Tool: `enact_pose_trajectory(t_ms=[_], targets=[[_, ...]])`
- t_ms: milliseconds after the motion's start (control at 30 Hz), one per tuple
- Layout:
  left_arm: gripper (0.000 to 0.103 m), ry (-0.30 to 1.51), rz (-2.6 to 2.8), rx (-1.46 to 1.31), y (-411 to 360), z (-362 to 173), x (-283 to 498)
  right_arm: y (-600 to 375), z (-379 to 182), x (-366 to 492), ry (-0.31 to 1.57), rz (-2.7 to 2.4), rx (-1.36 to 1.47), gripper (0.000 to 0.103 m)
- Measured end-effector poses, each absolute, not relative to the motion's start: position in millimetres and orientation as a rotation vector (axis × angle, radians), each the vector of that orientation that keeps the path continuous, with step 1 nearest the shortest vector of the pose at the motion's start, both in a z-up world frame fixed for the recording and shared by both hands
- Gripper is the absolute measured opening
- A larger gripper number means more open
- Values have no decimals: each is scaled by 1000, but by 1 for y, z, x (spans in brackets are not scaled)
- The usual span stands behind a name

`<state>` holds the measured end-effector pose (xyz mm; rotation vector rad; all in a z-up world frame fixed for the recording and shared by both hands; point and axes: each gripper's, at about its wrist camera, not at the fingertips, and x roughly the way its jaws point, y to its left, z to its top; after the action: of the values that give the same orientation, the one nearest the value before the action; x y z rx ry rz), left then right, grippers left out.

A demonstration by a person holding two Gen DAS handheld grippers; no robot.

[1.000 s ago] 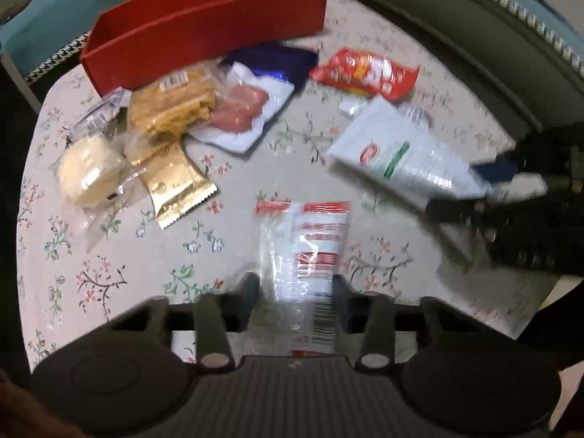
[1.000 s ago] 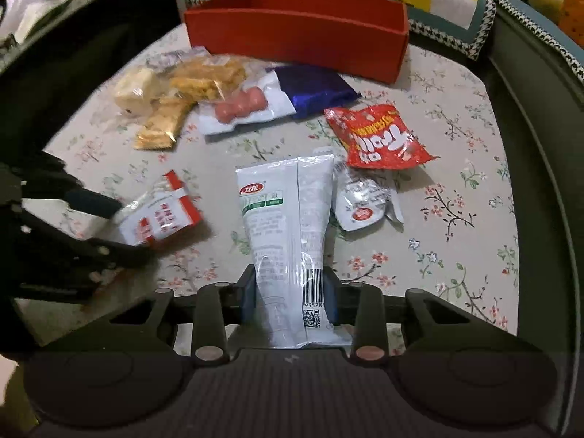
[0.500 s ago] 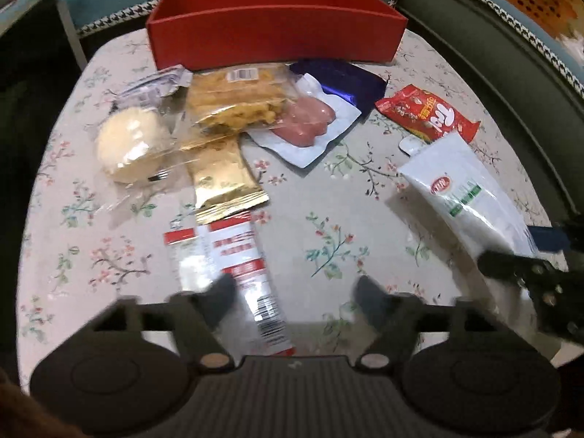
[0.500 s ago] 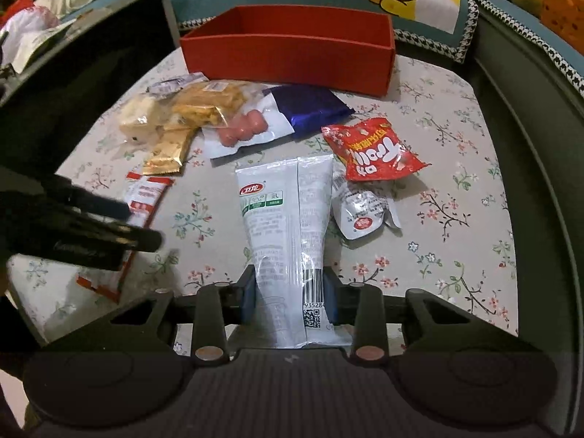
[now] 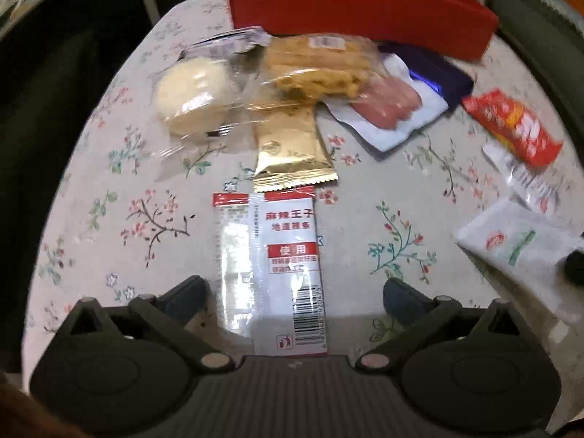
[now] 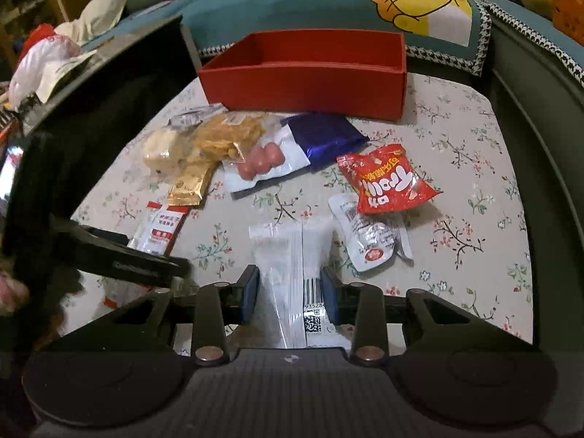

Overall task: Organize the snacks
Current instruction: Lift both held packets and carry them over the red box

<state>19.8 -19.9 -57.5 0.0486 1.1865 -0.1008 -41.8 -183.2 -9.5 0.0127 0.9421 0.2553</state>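
Note:
A red open box (image 6: 306,73) stands at the far end of the floral table (image 6: 474,182); it also shows in the left wrist view (image 5: 357,11). My left gripper (image 5: 292,292) is open, its jaws wide apart on either side of a red-and-white sachet (image 5: 277,255) lying flat on the table. My right gripper (image 6: 290,286) is shut on a white snack packet (image 6: 292,255), held above the table. The sachet (image 6: 160,226) shows left of it, with the left gripper's finger across its near end.
In front of the box lie a round bun (image 5: 193,98), a bag of yellow crackers (image 5: 314,69), a gold packet (image 5: 288,149), a sausage pack (image 6: 259,160), a blue wrapper (image 6: 325,138), a red crisp bag (image 6: 387,182) and a small clear-white pouch (image 6: 368,241). Sofa cushions surround the table.
My left gripper opened and released the sachet onto the table, then lined up with it between the open jaws. My right gripper stays shut on the white packet, lifted and tilted.

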Motion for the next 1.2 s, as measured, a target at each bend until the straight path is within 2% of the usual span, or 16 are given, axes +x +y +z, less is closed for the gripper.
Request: enact_pose_trajectory(t_ms=[33,167,233,267,300,333,433,533,633,767,800,900,933,1000,1100,1200], targets=[[103,1187,-105,49,-21,-57,19,-183,-9,-42,941,261,10,33],[103,1186,-136,74,-22,-51,14,-185,-26,-36,1001,215,-30,32],[88,1173,-159,75,-23,-47,11,-190,-36,-34,1041,181,-29,41],[86,1164,-168,80,-23,-47,9,-193,-39,-33,1054,183,-16,44],[81,1157,-172,80,-23,-46,7,-195,-40,-33,1064,185,0,51],[73,1148,-171,77,-21,-45,7,-196,-39,-34,1063,184,15,62],[69,1138,-196,37,-15,-40,6,-187,-37,-36,1050,242,36,86],[68,1127,-220,27,-12,-40,4,-169,-41,-36,1066,255,-7,88],[67,1120,-239,11,-7,-39,4,-152,-54,-26,1098,211,-76,86],[69,1127,-238,-24,-3,-41,9,-128,-69,-28,1105,199,-250,75],[72,1128,-230,-34,-3,-41,11,-127,-67,-29,1100,205,-250,71],[88,1134,-242,-13,-11,-44,17,-136,-62,-27,1093,188,-219,53],[88,1131,-249,17,-15,-45,16,-139,-61,-28,1091,186,-208,47],[88,1110,-236,117,-29,-48,12,-143,-59,-30,1090,189,-196,44],[72,1101,-235,104,-27,-44,11,-147,-57,-34,1083,192,-192,42],[68,1107,-231,70,-21,-41,13,-149,-54,-31,1067,188,-174,41]])
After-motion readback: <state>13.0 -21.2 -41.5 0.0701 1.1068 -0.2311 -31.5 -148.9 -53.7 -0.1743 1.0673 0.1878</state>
